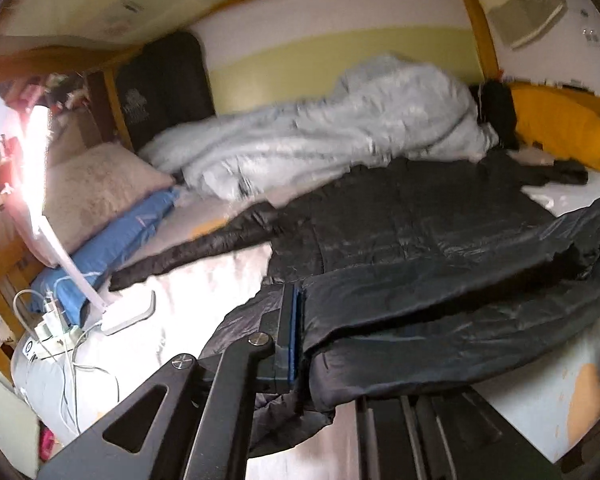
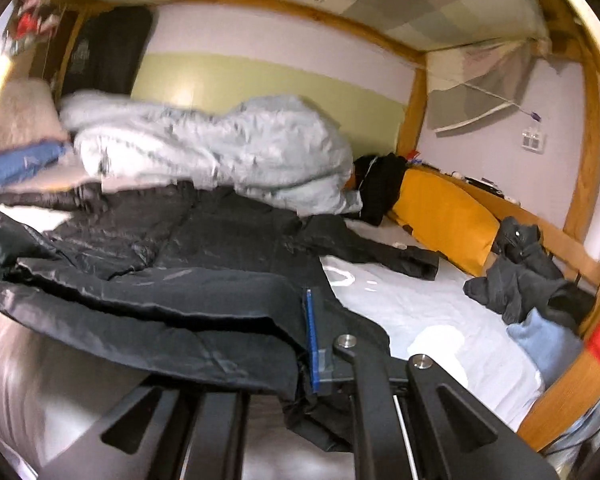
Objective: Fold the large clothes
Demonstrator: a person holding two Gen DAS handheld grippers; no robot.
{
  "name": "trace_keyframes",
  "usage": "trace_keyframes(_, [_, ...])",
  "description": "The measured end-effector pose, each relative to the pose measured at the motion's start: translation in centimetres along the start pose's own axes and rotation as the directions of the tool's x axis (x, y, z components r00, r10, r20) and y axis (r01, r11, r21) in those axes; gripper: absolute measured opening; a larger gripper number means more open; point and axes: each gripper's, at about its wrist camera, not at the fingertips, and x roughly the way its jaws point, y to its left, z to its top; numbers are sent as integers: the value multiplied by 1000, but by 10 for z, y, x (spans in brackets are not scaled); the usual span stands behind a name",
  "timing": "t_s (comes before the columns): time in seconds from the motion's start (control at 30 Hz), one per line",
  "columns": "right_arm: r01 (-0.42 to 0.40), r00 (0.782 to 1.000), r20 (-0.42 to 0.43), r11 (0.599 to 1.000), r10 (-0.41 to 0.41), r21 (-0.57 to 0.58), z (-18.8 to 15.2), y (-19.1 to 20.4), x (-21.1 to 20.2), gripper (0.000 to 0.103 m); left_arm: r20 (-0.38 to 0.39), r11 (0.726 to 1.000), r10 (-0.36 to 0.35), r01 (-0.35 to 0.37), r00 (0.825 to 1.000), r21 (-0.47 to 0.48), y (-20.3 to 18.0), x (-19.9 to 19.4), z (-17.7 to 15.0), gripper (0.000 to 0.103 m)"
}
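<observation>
A large black puffer coat (image 1: 420, 220) lies spread across the white bed sheet (image 1: 204, 276), one sleeve (image 1: 188, 248) stretched left. My left gripper (image 1: 300, 336) is shut on the coat's near hem, which is lifted above the bed; its blue-padded finger (image 1: 294, 332) shows against the fabric. In the right wrist view the same coat (image 2: 220, 232) fills the middle, with its other sleeve (image 2: 400, 256) reaching right. My right gripper (image 2: 306, 344) is shut on the hem too, the fabric draped over its blue pad (image 2: 312, 344).
A pale grey duvet (image 1: 340, 128) is bunched along the wall. A blue pillow (image 1: 112, 240) and white desk lamp (image 1: 80, 264) lie at the left. A yellow cushion (image 2: 444, 208), dark clothes (image 2: 524, 272) and a wooden bed rail (image 2: 560, 380) are at the right.
</observation>
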Motion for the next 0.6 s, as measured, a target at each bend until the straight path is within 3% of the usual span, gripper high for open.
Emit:
trace_keyframes(0.2, [-79,989,-124,997,75,-27,37,2,74,9,-181,998,3,8,984,62,-9,87,26,29])
trace_keyframes(0.27, [-114,980,-171,993,106,-38,38,10,103,14,-207,997,11,5,978,75,-11,115,25,51])
trace_keyframes(0.3, [-122,975,-191,992,113,-36,36,13,120,17,-211,997,20,-4,977,77,-11,127,23,57])
trace_keyframes(0.37, [-116,968,-227,993,106,-29,25,17,148,43,-210,996,41,-24,977,82,-12,144,13,82])
trace_keyframes(0.43, [-101,964,-249,995,95,-13,13,17,165,60,-208,997,50,-37,977,68,-11,156,5,95])
trace_keyframes(0.47, [-93,961,-262,996,90,2,8,16,170,74,-224,998,46,-34,974,55,-10,161,2,97])
trace_keyframes(0.53, [-101,953,-281,993,113,58,3,9,174,89,-252,999,24,-17,967,27,-4,169,0,97])
trace_keyframes(0.6, [-113,955,-263,988,138,108,3,-1,169,96,-232,1000,15,-17,973,-5,3,165,0,99])
